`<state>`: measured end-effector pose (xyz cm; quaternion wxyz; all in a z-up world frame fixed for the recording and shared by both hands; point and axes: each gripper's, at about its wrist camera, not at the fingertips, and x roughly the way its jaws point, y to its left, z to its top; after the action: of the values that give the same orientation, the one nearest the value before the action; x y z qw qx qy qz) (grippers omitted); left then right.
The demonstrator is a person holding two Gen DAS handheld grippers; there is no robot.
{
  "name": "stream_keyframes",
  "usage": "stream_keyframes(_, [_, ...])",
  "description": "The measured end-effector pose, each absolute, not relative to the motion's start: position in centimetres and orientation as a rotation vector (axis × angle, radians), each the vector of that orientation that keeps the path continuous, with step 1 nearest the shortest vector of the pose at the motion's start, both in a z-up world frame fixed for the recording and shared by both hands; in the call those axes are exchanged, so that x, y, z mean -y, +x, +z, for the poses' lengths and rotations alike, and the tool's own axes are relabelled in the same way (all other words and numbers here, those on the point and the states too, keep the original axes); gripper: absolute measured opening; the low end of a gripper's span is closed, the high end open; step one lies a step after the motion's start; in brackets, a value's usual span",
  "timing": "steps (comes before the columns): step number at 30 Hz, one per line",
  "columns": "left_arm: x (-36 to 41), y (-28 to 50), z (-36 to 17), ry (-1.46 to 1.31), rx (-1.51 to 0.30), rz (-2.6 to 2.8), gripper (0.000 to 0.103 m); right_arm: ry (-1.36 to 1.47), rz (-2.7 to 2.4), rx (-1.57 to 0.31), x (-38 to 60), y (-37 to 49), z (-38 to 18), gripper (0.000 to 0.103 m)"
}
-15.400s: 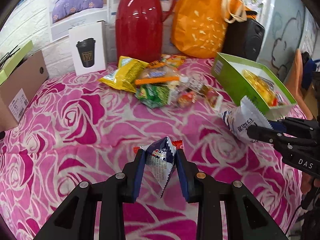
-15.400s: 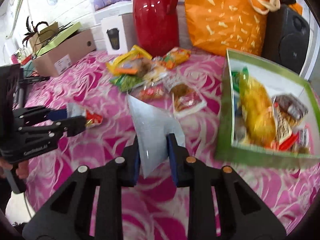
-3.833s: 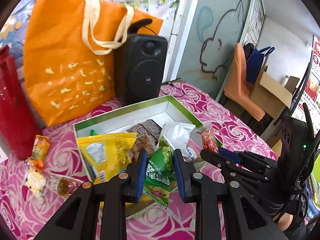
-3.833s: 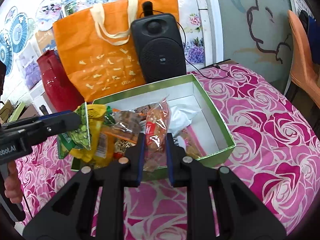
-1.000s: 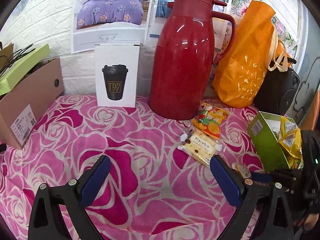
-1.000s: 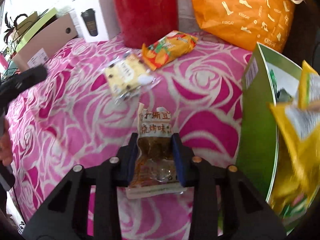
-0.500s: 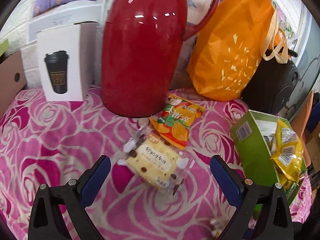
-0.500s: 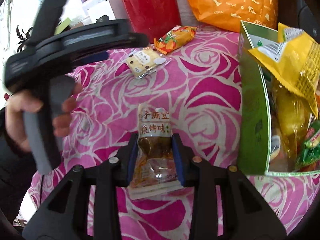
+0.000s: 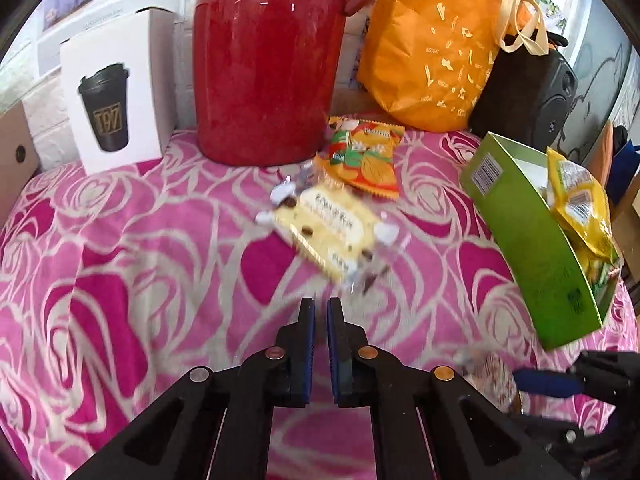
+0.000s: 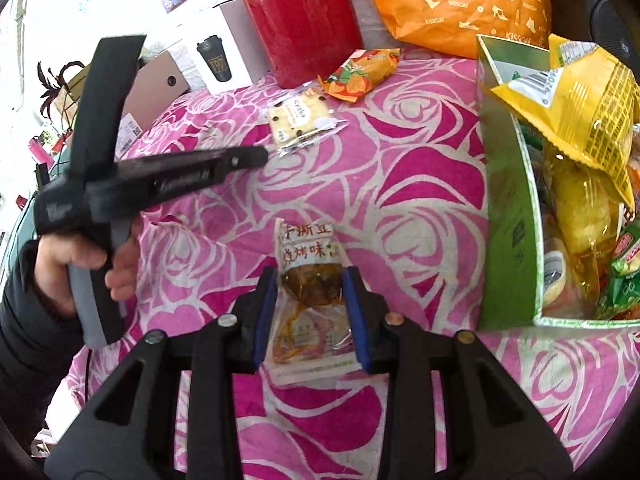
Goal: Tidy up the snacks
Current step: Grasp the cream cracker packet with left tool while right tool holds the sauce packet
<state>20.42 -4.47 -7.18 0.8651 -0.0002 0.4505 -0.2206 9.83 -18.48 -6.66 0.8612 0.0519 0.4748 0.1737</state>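
My left gripper (image 9: 320, 305) is shut and empty, just short of a yellow cookie packet (image 9: 328, 229) on the pink rose cloth; it also shows from the side in the right wrist view (image 10: 256, 156). An orange snack packet (image 9: 362, 157) lies behind the cookie packet. My right gripper (image 10: 310, 280) is shut on a clear packet of brown snack (image 10: 310, 276) above the cloth, left of the green box (image 10: 508, 216). The box holds several snacks, with a yellow bag (image 10: 576, 104) on top. The cookie packet (image 10: 298, 118) and orange packet (image 10: 362, 68) lie beyond.
A red thermos (image 9: 268, 60), a white cup carton (image 9: 116, 88), an orange tote bag (image 9: 436, 40) and a black speaker (image 9: 524, 96) line the back of the table. A cardboard box (image 10: 154, 84) stands at the back left.
My left gripper has closed from wide open and moved nearer the cookie packet. The right gripper keeps hold of the brown snack packet beside the green box.
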Motion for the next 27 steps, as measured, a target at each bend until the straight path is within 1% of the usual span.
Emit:
stream_keyframes(1, [4.3, 20.5, -6.9, -0.019, -0.942, -0.461, 0.007, 0.107, 0.363, -0.996, 18.5, 9.8, -6.8, 0.036])
stream_keyframes(3, [3.8, 20.8, -6.4, -0.077, -0.95, -0.44, 0.022, 0.113, 0.362, -0.995, 18.4, 9.8, -6.7, 0.036])
stream_keyframes(5, [3.1, 21.4, -5.7, -0.142, -0.946, -0.378, 0.069, 0.116, 0.361, -0.995, 18.5, 9.8, -6.6, 0.036])
stream_keyframes(6, [3.2, 21.8, -5.2, -0.161, -0.923, -0.331, 0.074, 0.118, 0.361, -0.995, 18.6, 9.9, -6.6, 0.036])
stream_keyframes(9, [4.2, 22.8, -4.7, -0.18, -0.906, -0.317, 0.075, 0.126, 0.362, -0.996, 18.9, 9.9, -6.7, 0.037])
stream_keyframes(15, [6.9, 26.6, -6.1, -0.176, -0.985, -0.239, 0.076, 0.129, 0.37, -0.999, 18.8, 10.0, -6.8, 0.038])
stream_keyframes(16, [7.2, 27.3, -6.7, -0.171, -1.01, -0.206, 0.077, 0.133, 0.373, -0.999, 18.9, 10.1, -6.9, 0.038])
stream_keyframes(17, [7.4, 27.7, -7.0, -0.16, -1.013, -0.188, 0.082, 0.137, 0.375, -0.999, 18.9, 10.1, -6.9, 0.038])
stream_keyframes(18, [7.9, 27.8, -7.0, -0.122, -0.987, -0.184, 0.085, 0.141, 0.376, -0.998, 19.0, 10.2, -6.9, 0.038])
stream_keyframes(19, [8.3, 27.9, -7.1, -0.083, -0.984, -0.185, 0.085, 0.147, 0.376, -0.998, 19.1, 10.2, -7.0, 0.038])
stream_keyframes(20, [8.6, 27.8, -7.3, -0.036, -0.986, -0.196, 0.082, 0.149, 0.376, -0.998, 19.3, 10.2, -6.9, 0.038])
stream_keyframes(22, [8.6, 27.1, -7.2, 0.017, -0.958, -0.22, 0.066, 0.144, 0.371, -0.996, 19.4, 10.2, -6.9, 0.041])
stream_keyframes(27, [6.6, 25.3, -6.9, 0.062, -0.967, -0.301, 0.065, 0.137, 0.357, -0.991, 19.1, 10.1, -6.9, 0.042])
